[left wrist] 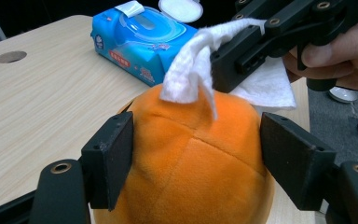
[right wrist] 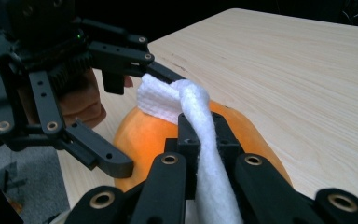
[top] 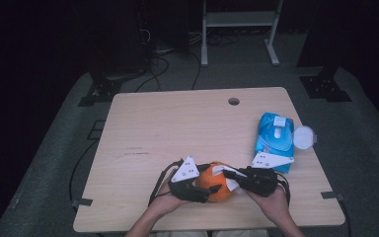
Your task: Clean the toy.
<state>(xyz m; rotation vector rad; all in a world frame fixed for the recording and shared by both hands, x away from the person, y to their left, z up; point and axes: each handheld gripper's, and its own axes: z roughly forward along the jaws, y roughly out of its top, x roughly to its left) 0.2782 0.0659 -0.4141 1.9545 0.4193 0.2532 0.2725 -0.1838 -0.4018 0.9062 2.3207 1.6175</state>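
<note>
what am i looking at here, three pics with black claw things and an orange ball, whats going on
A person sits at a wooden table with a hand-held claw tool in each hand. One picture looks down from above; the other two come from cameras riding on each claw.

The left claw has its jaws on either side of an orange plush ball. The right claw is shut on a white wipe that rests on top of the ball. A blue pack of wipes, lid open, lies to the right.

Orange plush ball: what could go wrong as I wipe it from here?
The left hand-held gripper only brackets the orange plush ball, so a hard wipe might roll it free. The white wipe is bunched in the right hand-held gripper and could slip out.
</note>
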